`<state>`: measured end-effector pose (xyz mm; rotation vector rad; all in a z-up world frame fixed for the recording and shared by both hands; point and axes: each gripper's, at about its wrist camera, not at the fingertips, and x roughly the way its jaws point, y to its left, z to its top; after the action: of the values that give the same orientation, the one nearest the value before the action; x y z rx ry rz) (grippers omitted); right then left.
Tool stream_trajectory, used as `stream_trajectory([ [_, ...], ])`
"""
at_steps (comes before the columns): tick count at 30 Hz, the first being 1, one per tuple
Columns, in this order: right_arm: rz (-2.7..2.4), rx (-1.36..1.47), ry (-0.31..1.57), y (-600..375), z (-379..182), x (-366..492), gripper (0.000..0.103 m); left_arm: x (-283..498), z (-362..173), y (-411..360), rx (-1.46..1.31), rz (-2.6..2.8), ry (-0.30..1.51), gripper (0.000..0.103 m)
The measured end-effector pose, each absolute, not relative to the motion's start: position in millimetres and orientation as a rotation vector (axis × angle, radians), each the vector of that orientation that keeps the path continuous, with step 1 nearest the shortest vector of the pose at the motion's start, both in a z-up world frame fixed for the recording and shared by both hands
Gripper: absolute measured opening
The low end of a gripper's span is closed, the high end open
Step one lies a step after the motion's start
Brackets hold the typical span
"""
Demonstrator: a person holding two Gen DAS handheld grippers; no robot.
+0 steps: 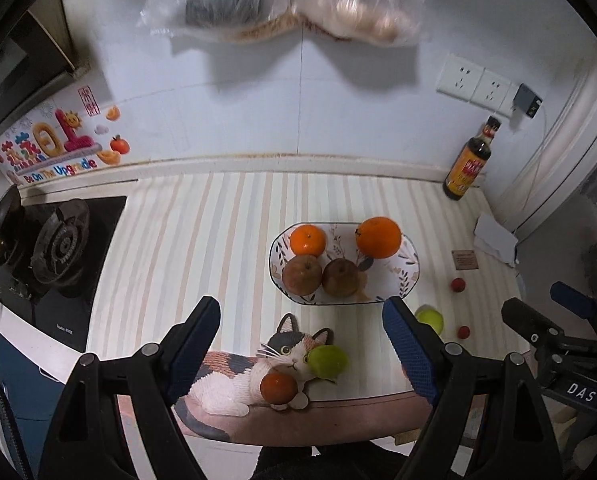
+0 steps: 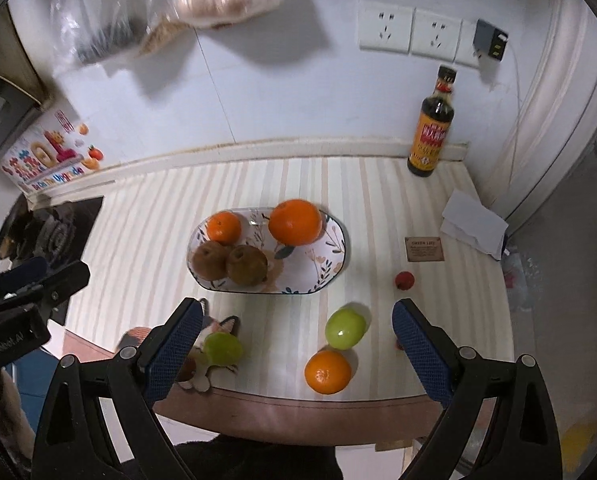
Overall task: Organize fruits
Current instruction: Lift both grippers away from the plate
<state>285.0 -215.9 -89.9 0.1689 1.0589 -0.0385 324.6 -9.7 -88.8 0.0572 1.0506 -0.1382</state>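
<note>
Sticker [image 1: 60, 168] reads "Be On The Upgrade"; floral plate [image 1: 406, 276] holds 2 oranges [image 1: 307, 240], 2 brown pears [image 1: 302, 275]; left gripper [image 1: 303, 342] and right gripper [image 2: 298, 342] released, empty.

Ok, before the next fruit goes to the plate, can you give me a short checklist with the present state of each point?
1. Left gripper empty, jaws apart: ok.
2. Right gripper empty, jaws apart: ok.
3. Free room on the plate: ok, its right half is bare; two oranges and two brown fruits fill the left.
4. Loose fruit in clear view: ok, a green fruit and an orange lie on the counter between the right fingers.
5. Second green fruit free to grasp: not ok, it touches the cat figure.
6. Ripeness of the fruit: cannot tell.
</note>
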Motion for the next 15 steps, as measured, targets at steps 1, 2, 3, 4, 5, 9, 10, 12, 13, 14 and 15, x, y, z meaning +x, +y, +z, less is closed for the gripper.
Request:
stream_trajectory([
  [1, -0.037, 0.169, 1.046, -215.1, -82.5, 280.6, 0.098, 321.5, -84.1, -8.9, 0.052, -0.139, 1.041, 0.083],
  [2, -0.035, 0.169, 1.037, -214.2, -77.9, 277.9, 0.098, 318.0, -79.9, -8.6, 0.047, -0.141, 1.031, 0.083],
  [3, -0.032, 0.167, 1.027, -213.0, -71.2, 274.3, 0.098, 314.7, -76.0, -8.4, 0.045, -0.142, 1.021, 0.083],
  [4, -0.028, 0.163, 1.013, -211.5, -63.3, 269.7, 0.098, 312.3, -73.3, -8.8, 0.044, -0.143, 1.014, 0.083],
  [5, -0.025, 0.165, 1.005, -210.9, -59.2, 267.2, 0.098, 308.6, -69.5, -9.1, 0.045, -0.144, 1.002, 0.083],
  [9, -0.020, 0.164, 0.970, -207.6, -41.7, 257.7, 0.098, 300.1, -59.4, -9.6, 0.057, -0.136, 0.964, 0.083],
  [10, -0.020, 0.164, 0.966, -207.2, -39.3, 256.2, 0.098, 298.8, -58.0, -9.7, 0.058, -0.134, 0.959, 0.083],
  [12, -0.015, 0.180, 0.958, -207.3, -36.5, 254.0, 0.098, 297.5, -57.1, -9.9, 0.061, -0.134, 0.955, 0.083],
  [13, -0.015, 0.179, 0.959, -206.7, -36.0, 253.8, 0.098, 297.6, -57.5, -10.1, 0.062, -0.133, 0.956, 0.083],
  [14, -0.016, 0.181, 0.956, -206.7, -35.4, 253.0, 0.098, 297.5, -57.6, -10.2, 0.058, -0.136, 0.959, 0.083],
  [15, -0.014, 0.186, 0.956, -206.7, -35.4, 252.3, 0.098, 297.6, -58.0, -9.8, 0.056, -0.137, 0.962, 0.083],
])
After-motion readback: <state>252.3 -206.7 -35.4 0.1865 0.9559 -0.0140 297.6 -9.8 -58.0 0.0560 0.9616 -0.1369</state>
